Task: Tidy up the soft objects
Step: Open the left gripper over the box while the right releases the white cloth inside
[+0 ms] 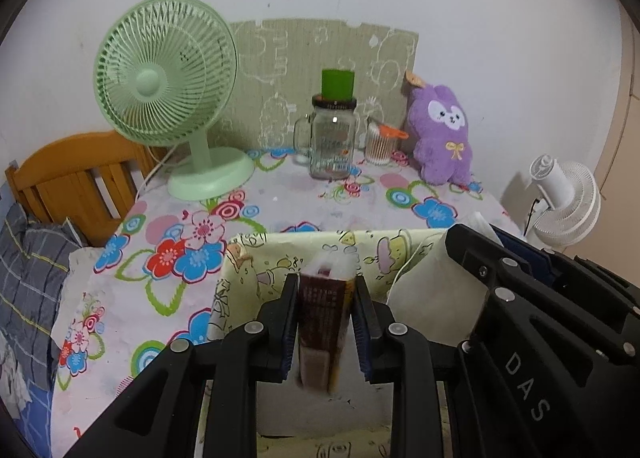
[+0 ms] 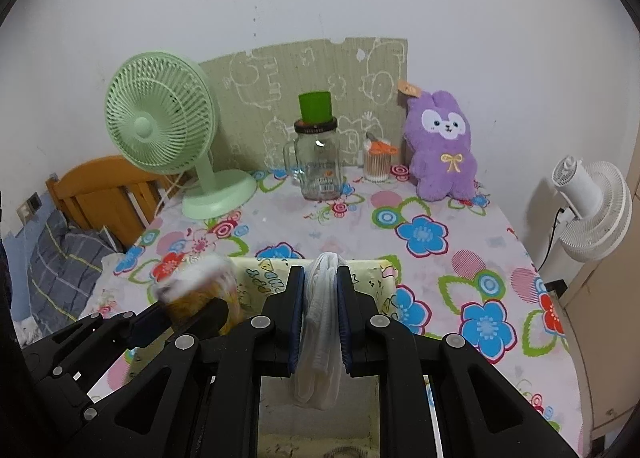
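Carry | left gripper (image 1: pixel 326 318) fingers clamped on tissue pack (image 1: pixel 322 322); right gripper (image 2: pixel 320 312) pinching white socks (image 2: pixel 320 338) | both over fabric bin (image 1: pixel 276 254), 6 o'clock on desk (image 2: pixel 460 258), poised for dropping in.

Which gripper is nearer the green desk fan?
Left. The green desk fan stands at the table's far left; the left gripper, shut on a tissue pack, is on that side, while the right gripper, shut on a white cloth, sits further right.
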